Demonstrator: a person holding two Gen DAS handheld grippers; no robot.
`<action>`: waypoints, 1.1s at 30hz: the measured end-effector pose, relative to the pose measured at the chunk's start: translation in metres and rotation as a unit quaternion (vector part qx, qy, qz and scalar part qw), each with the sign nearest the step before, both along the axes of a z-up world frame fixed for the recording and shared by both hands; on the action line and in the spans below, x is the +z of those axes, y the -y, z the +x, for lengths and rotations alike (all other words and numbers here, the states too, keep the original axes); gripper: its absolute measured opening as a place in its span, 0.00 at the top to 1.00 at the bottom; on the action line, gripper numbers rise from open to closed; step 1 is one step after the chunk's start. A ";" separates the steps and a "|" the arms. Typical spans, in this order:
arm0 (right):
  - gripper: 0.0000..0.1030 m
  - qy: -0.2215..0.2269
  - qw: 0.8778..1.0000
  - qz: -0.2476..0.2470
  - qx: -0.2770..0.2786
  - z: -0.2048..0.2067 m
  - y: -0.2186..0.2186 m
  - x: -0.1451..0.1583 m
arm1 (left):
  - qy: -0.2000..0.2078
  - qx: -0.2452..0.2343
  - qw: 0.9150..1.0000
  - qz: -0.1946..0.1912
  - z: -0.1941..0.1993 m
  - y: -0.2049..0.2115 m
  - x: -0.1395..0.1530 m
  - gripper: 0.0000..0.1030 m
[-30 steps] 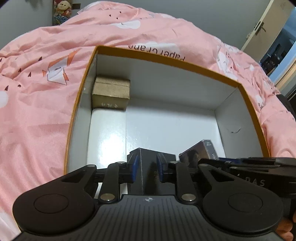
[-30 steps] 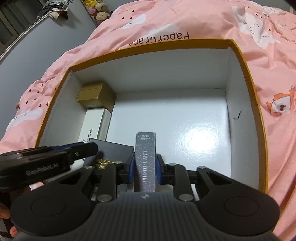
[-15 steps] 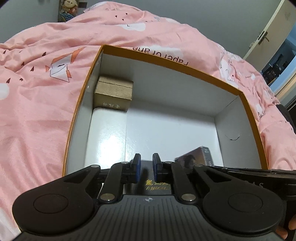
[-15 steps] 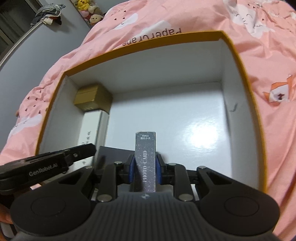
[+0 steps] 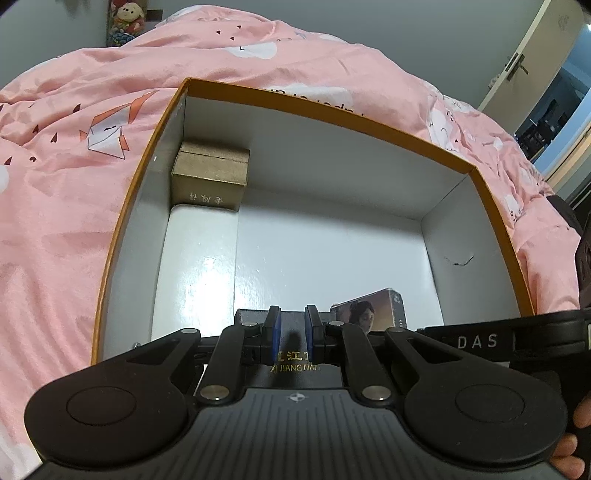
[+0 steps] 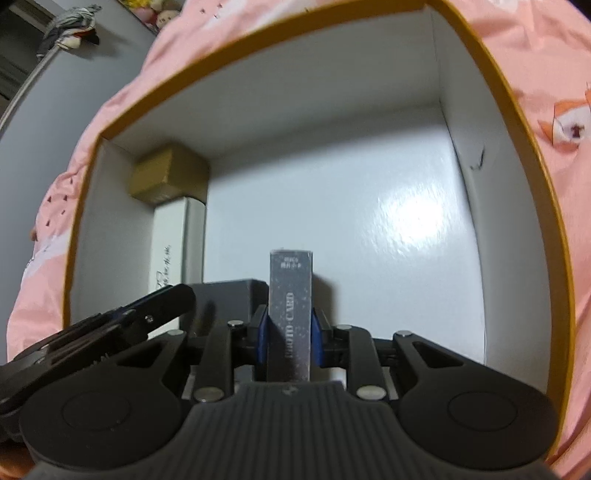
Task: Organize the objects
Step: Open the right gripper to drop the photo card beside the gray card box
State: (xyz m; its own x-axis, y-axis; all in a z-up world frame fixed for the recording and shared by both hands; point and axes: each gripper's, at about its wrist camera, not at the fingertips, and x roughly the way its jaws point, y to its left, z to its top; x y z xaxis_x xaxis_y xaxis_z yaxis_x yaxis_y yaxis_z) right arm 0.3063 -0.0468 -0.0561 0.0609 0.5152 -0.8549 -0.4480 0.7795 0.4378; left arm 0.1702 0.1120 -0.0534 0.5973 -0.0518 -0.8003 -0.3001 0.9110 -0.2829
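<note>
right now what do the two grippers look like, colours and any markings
Both are matte black plastic. The left gripper has blue pads on its two fingers, silver pins at the linkage joints, two round discs on a ribbed body with a small crosshair mark. The right gripper is built the same, and white letters DAS show on its side. No cables or sleeves show.

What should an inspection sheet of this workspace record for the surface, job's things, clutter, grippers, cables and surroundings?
Surface: pink duvet, rumpled.
Job's things: open storage box holding a brown carton in its far left corner, a white box along the left wall and a black box lying flat at the near side.
Clutter: nothing seen.
Grippers: left gripper shut and empty above the black box; right gripper clamps a photo card box inside the storage box.
Cables: nothing seen.
Surroundings: door, plush toy.
</note>
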 end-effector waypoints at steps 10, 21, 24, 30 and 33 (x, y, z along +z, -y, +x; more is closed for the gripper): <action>0.56 0.112 0.987 -0.104 0.045 -0.014 -0.010 0.007 | -0.004 -0.001 1.000 0.010 -0.001 0.004 0.000 0.85; 0.59 0.083 0.990 -0.096 0.055 -0.008 -0.011 -0.005 | -0.008 -0.002 1.000 0.012 -0.001 0.005 -0.003 0.85; 0.69 0.078 0.991 -0.079 0.070 -0.009 -0.012 -0.005 | -0.009 -0.003 1.000 0.012 0.000 0.005 -0.003 0.85; 0.68 0.086 0.989 -0.080 0.084 -0.010 -0.014 -0.008 | -0.010 -0.006 1.000 0.012 0.001 0.007 -0.003 0.85; 0.68 0.086 0.990 -0.078 0.081 -0.009 -0.012 -0.008 | -0.008 -0.008 1.000 0.014 0.001 0.007 -0.003 0.85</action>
